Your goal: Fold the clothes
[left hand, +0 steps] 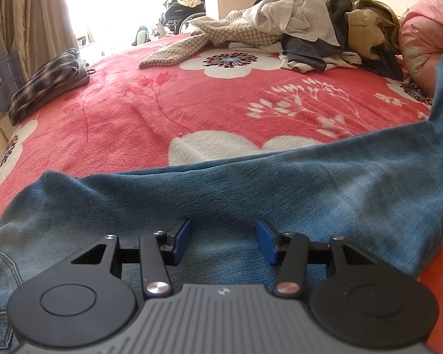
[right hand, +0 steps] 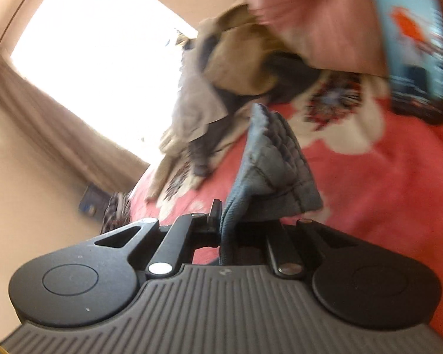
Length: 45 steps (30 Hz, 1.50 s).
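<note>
Blue jeans (left hand: 251, 188) lie across the near edge of the bed, one leg rising at the right edge of the left wrist view. My left gripper (left hand: 223, 237) hovers just over the denim, open, its blue pads (left hand: 182, 237) apart with nothing pinched between them. In the tilted, blurred right wrist view my right gripper (right hand: 229, 221) is shut on a bunched hem of the jeans (right hand: 268, 171), lifted above the blanket. A pile of unfolded clothes (left hand: 310, 26) sits at the far side of the bed.
A red floral blanket (left hand: 150, 103) covers the bed. A folded plaid garment (left hand: 47, 82) lies at the left edge, a pink duvet (left hand: 428, 38) at the right. Curtains (left hand: 29, 14) and a bright window stand behind. A phone-like screen (right hand: 413, 44) shows top right.
</note>
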Each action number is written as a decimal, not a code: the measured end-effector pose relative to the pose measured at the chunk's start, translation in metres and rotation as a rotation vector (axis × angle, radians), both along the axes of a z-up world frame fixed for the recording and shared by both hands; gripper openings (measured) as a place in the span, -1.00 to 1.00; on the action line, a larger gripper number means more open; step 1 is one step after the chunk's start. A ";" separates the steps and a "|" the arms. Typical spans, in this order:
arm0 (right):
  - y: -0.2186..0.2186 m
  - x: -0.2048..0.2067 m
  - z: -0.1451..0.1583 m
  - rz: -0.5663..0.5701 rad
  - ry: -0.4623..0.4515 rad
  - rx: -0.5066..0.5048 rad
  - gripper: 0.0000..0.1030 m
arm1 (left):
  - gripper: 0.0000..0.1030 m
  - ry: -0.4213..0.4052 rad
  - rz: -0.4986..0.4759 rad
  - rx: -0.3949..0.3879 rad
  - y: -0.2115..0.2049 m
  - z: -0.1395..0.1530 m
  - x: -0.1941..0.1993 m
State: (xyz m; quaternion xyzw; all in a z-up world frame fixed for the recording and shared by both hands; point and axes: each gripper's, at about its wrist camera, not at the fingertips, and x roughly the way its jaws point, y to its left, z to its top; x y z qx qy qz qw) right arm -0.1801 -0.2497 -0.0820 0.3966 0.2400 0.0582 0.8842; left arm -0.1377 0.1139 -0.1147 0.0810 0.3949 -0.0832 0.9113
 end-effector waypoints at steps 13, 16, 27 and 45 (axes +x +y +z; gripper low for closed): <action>0.085 0.068 0.063 0.367 -0.146 -0.124 -0.89 | -0.01 -0.024 0.008 -0.026 0.003 -0.002 -0.003; 0.108 0.084 0.072 0.455 -0.169 -0.132 -0.89 | -0.01 -0.031 0.010 -0.032 0.004 -0.003 -0.004; 0.207 0.141 0.103 0.763 -0.223 -0.149 -0.89 | -0.01 -0.047 0.024 -0.068 0.008 -0.005 -0.006; 0.407 0.170 0.139 1.228 -0.291 -0.208 -0.89 | -0.03 -0.057 0.226 -0.279 0.083 0.021 -0.045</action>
